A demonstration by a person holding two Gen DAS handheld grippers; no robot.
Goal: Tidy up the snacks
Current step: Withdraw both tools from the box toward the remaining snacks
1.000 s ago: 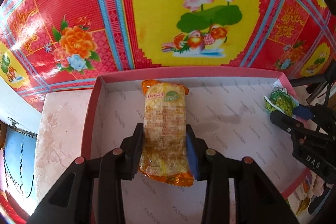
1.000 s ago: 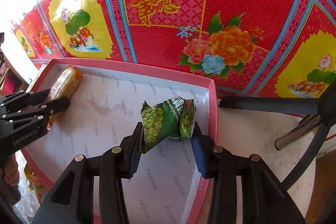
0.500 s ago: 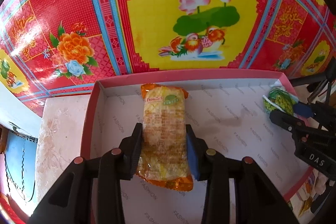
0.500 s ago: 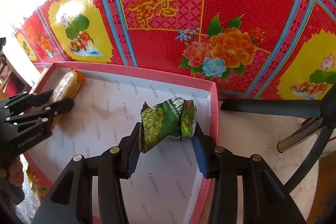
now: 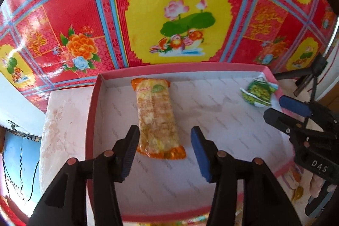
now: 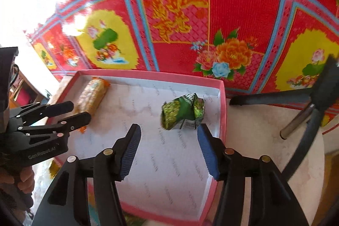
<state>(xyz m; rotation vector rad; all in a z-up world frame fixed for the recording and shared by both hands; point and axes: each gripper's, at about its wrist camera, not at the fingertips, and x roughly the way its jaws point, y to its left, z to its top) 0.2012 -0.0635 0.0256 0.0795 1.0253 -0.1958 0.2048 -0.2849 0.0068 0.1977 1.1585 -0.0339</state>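
- Opening my left gripper (image 5: 164, 145) over the pink box (image 5: 92, 120); jaws are parting and the pads are off the orange snack pack (image 5: 156, 115).
- Orange snack pack lies flat on the box floor, long axis running near to far, far end almost at the far wall, left part of the box. Near end sits between my left pads (image 5: 200, 154); gap shows on the right side, and the left pad is very close, contact there I cannot tell.
- Opening my right gripper (image 6: 168, 147) too; jaws are parting, nothing clamped.
- Green snack pack (image 6: 182, 111) is crumpled, lying on the box floor at the right far corner, just beside the right wall. It sits just beyond my right fingertips, more ahead of them than between them, no pad pressing it.
- In the left wrist view my right gripper (image 5: 281, 107) shows at the right edge, with the green snack pack (image 5: 258, 92) just ahead of it.
- In the right wrist view my left gripper (image 6: 78, 113) shows at the left, tips over the near end of the orange snack pack (image 6: 93, 94); my hand (image 6: 23, 179) grips its handle.
- Box floor is white paper printed with "FASHION".
- Box sits on a pale marbled table (image 5: 61, 120); red floral mat (image 5: 178, 14) lies beyond.
- Black tripod legs (image 6: 275, 99) stand right of the box.
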